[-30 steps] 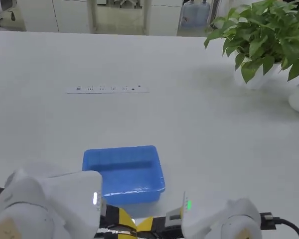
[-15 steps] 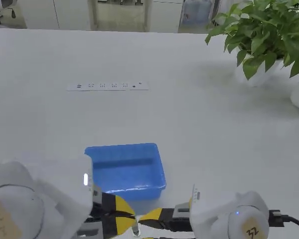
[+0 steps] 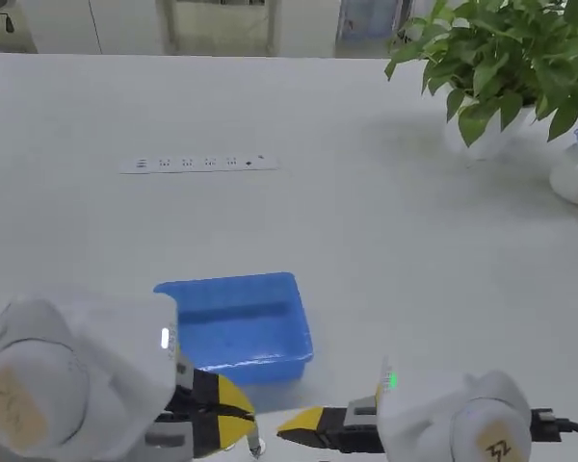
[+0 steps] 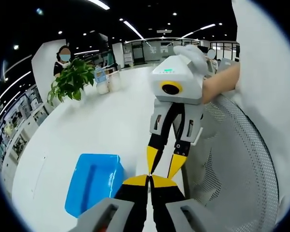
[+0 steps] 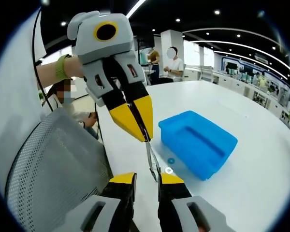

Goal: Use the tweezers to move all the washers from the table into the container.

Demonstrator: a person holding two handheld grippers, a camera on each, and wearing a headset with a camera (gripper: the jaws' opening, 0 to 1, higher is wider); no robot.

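At the lower left of the head view, the white left gripper (image 3: 233, 416) with yellow-and-black jaws is holding its jaws pressed together on a pair of thin metal tweezers (image 5: 151, 159). Just right of it, at bottom centre, the matching right gripper (image 3: 294, 426) is standing off with jaws spread and nothing between them. Half a second ago the two sets of yellow tips were nearly touching; now a gap is showing between them, which suggests the tool is resting with the left gripper alone and the picking can start. Above the pair, the blue rectangular plastic container (image 3: 226, 286) is sitting on the white table (image 3: 385, 250) with no washer discernible inside, so the task is looking barely begun. Further up the frame a white power strip (image 3: 197, 164) is lying at centre left, and a green leafy potted plant (image 3: 491, 58) is filling the upper right corner. The right gripper view is supplying close detail that the wide head view is leaving too small to tell. There the tweezers' tips are pointing down at centre frame, and two washers, a small blue ring (image 5: 171, 160) and a small pale ring (image 5: 168, 170), are lying just beside them, between the tips and the container's near wall. The left gripper view is adding a grey mesh chair (image 4: 232, 159) along its right side.
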